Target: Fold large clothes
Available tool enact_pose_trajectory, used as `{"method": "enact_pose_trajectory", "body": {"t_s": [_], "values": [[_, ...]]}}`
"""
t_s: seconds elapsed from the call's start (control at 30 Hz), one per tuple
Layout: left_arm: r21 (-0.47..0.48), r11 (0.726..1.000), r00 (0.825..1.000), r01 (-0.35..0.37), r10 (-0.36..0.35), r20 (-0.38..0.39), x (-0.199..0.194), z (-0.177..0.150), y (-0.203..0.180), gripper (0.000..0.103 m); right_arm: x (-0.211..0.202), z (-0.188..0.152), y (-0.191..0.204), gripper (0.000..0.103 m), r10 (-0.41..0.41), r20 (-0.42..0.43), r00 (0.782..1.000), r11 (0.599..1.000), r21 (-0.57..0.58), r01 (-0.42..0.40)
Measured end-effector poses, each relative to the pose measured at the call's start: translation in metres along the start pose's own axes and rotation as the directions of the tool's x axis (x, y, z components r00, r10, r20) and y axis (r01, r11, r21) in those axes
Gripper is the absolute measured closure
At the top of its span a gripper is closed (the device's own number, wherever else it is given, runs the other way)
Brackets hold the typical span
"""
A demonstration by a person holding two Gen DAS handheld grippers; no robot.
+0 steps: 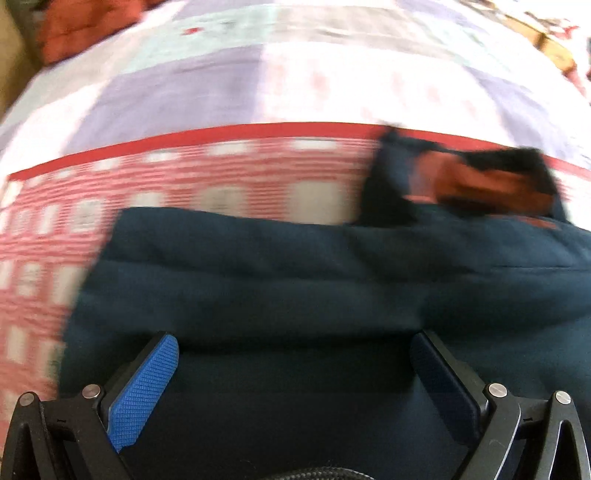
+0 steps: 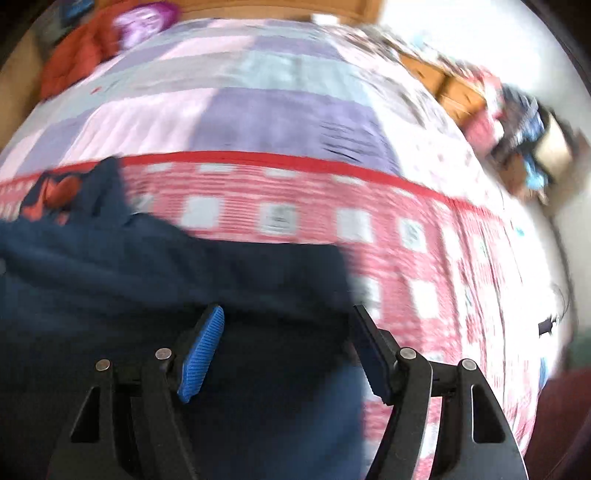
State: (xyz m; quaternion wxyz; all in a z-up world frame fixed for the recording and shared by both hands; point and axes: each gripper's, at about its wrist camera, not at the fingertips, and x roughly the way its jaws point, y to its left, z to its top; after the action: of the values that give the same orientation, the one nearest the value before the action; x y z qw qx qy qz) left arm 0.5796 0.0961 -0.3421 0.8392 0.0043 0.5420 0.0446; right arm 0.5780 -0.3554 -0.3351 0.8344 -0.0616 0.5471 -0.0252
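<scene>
Holding a gripper in each hand, you have both over a dark navy jacket [image 1: 280, 280] that lies on the bed, on a red-and-white checked blanket [image 1: 207, 173]. Left to right in the left wrist view: the checked blanket fills the left side, its solid red border [image 1: 236, 132] running across the middle; the navy jacket covers the centre and right; at its far right edge the collar area shows an orange lining [image 1: 476, 182], blurred. Your left gripper [image 1: 293, 345] stands with its jaws wide apart, blue pads [image 1: 142, 391] either side of bare jacket cloth, nothing clamped between them. Beyond the red border lies a bedspread of lilac, pale pink and mint patches [image 1: 207, 77], and an orange-red garment [image 1: 85, 26] sits at the far left corner. Left to right in the right wrist view: the jacket [image 2: 155, 266] occupies the left and lower centre, orange lining [image 2: 55, 192] at its far left edge; your right gripper [image 2: 286, 314] is likewise spread wide, its right finger near the jacket's right edge, gripping nothing; the checked blanket [image 2: 406, 236] extends to the right. A purple item [image 2: 146, 18] rests beside the orange-red garment [image 2: 79, 48] at top left, both too blurred to identify further.
</scene>
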Motion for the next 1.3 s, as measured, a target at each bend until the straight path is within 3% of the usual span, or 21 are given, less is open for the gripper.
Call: {"method": "enact_pose_trajectory", "body": {"t_s": [0.07, 0.13, 0.2, 0.23, 0.33, 0.4, 0.47, 0.53, 0.57, 0.6, 0.7, 0.77, 0.8, 0.87, 0.93, 1.07, 1.2, 1.3], "values": [[-0.05, 0.999, 1.0, -0.019, 0.019, 0.003, -0.01, -0.005, 0.022, 0.001, -0.015, -0.006, -0.025, 0.031, -0.072, 0.019, 0.997, 0.995, 0.064, 0.07], [-0.063, 0.997, 0.996, 0.047, -0.042, 0.084, -0.042, -0.022, 0.027, 0.001, -0.045, -0.019, -0.019, 0.032, -0.088, 0.117, 0.989, 0.995, 0.047, 0.083], [-0.041, 0.99, 0.981, 0.133, -0.126, 0.148, -0.075, -0.052, 0.01, 0.001, -0.078, -0.041, 0.009, 0.032, 0.039, 0.21, 0.977, 0.999, -0.009, -0.038], [-0.029, 0.985, 0.975, 0.168, -0.161, 0.155, -0.086, -0.069, -0.002, 0.001, -0.096, -0.063, 0.041, 0.032, 0.131, 0.238, 0.963, 0.99, -0.083, -0.114], [0.062, 0.976, 0.971, 0.207, -0.213, 0.109, -0.097, -0.13, -0.049, 0.0, -0.12, -0.117, 0.122, 0.032, 0.298, 0.212, 0.931, 0.932, -0.274, -0.236], [0.123, 0.981, 0.981, 0.15, -0.163, 0.102, -0.093, -0.16, -0.063, 0.0, -0.126, -0.151, 0.163, 0.032, 0.336, 0.174, 0.925, 0.878, -0.412, -0.242], [0.117, 0.984, 0.982, 0.134, -0.148, 0.119, -0.091, -0.175, -0.049, 0.0, -0.122, -0.177, 0.171, 0.032, 0.29, 0.183, 0.939, 0.854, -0.493, -0.167], [0.084, 0.99, 0.987, 0.114, -0.123, 0.1, -0.091, -0.178, -0.022, 0.0, -0.109, -0.18, 0.122, 0.032, 0.255, 0.161, 0.954, 0.909, -0.376, -0.179], [0.072, 0.997, 0.996, 0.036, -0.042, 0.077, -0.091, -0.178, -0.01, 0.0, -0.105, -0.178, 0.093, 0.032, 0.219, 0.159, 0.963, 0.938, -0.305, -0.163], [0.049, 0.999, 0.999, -0.007, 0.004, 0.049, -0.093, -0.176, 0.001, 0.0, -0.1, -0.178, 0.048, 0.031, 0.127, 0.142, 0.982, 0.975, -0.2, -0.097], [-0.047, 0.996, 0.997, -0.071, 0.07, -0.023, -0.122, -0.18, 0.035, 0.0, -0.103, -0.183, -0.04, 0.031, -0.045, 0.005, 0.999, 0.999, 0.023, 0.045], [-0.076, 0.994, 0.997, -0.083, 0.083, -0.005, -0.171, -0.189, 0.04, 0.0, -0.134, -0.19, -0.068, 0.032, -0.092, -0.003, 0.996, 0.993, 0.08, 0.092], [-0.077, 0.993, 0.996, -0.088, 0.088, 0.003, -0.191, -0.194, 0.037, 0.0, -0.162, -0.196, -0.071, 0.032, -0.073, 0.026, 0.997, 0.995, 0.071, 0.071], [-0.059, 0.992, 0.993, -0.114, 0.115, 0.012, -0.24, -0.206, 0.021, 0.0, -0.21, -0.207, -0.062, 0.031, 0.004, 0.072, 0.997, 0.999, 0.05, -0.008], [-0.063, 0.995, 0.996, -0.079, 0.081, 0.028, -0.294, -0.217, 0.004, 0.0, -0.26, -0.224, -0.041, 0.031, 0.086, 0.096, 0.992, 0.996, 0.025, -0.089], [-0.117, 0.993, 0.999, -0.007, 0.013, 0.046, -0.37, -0.246, -0.018, 0.0, -0.34, -0.258, 0.008, 0.028, 0.112, 0.072, 0.991, 0.993, 0.024, -0.114], [-0.111, 0.987, 0.993, 0.113, -0.108, 0.049, -0.405, -0.268, -0.034, 0.0, -0.41, -0.305, 0.064, 0.025, 0.159, 0.047, 0.986, 0.986, 0.042, -0.161], [-0.088, 0.994, 0.997, 0.072, -0.074, -0.013, -0.425, -0.285, -0.046, 0.0, -0.452, -0.335, 0.109, 0.025, 0.203, 0.017, 0.979, 0.977, 0.064, -0.203]]}}
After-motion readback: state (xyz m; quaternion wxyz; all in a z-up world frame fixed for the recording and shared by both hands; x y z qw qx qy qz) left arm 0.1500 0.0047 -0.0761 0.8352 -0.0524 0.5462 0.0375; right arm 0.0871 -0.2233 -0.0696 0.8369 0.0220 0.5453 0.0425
